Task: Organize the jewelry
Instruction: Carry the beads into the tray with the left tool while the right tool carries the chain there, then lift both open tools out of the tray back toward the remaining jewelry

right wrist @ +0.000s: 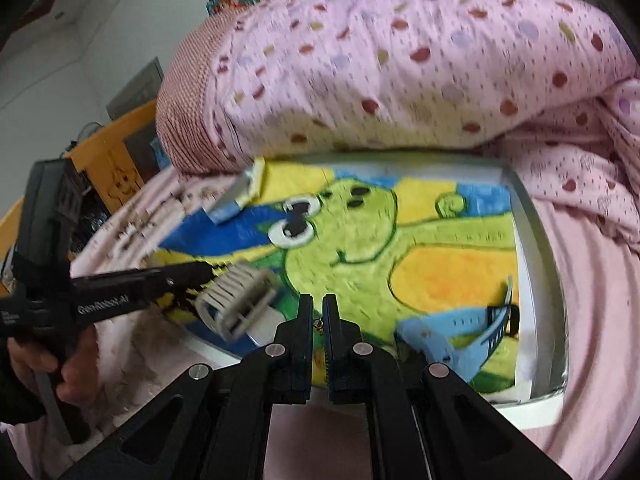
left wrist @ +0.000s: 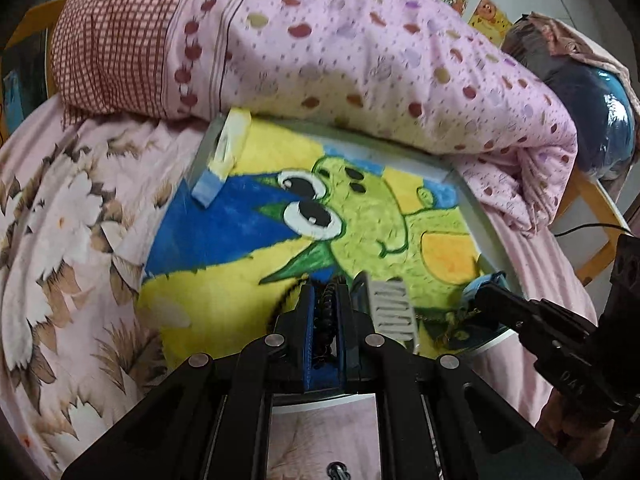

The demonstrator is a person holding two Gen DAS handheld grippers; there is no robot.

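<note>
My left gripper [left wrist: 325,285] is shut on a string of black beads [left wrist: 329,304] that runs up between its blue pads. It hangs low over a framed painting of a green cartoon creature [left wrist: 240,220] lying on the bed. A grey slotted rack [left wrist: 390,309] stands just to its right. My right gripper [right wrist: 318,302] is shut on a thin gold chain [right wrist: 319,324], which also dangles below its tip [left wrist: 452,320] in the left wrist view. A blue plastic basket [right wrist: 452,340] lies on the painting [right wrist: 440,272] to the right. The left gripper [right wrist: 204,270] and grey rack [right wrist: 236,300] sit on the left.
A pink dotted quilt [left wrist: 360,60] and a checked pillow [left wrist: 112,40] are heaped along the painting's far edge. A small blue and yellow block [left wrist: 220,160] lies on its far left corner. A person's hand [right wrist: 76,372] holds the left gripper. Flowered bedsheet [left wrist: 60,240] spreads to the left.
</note>
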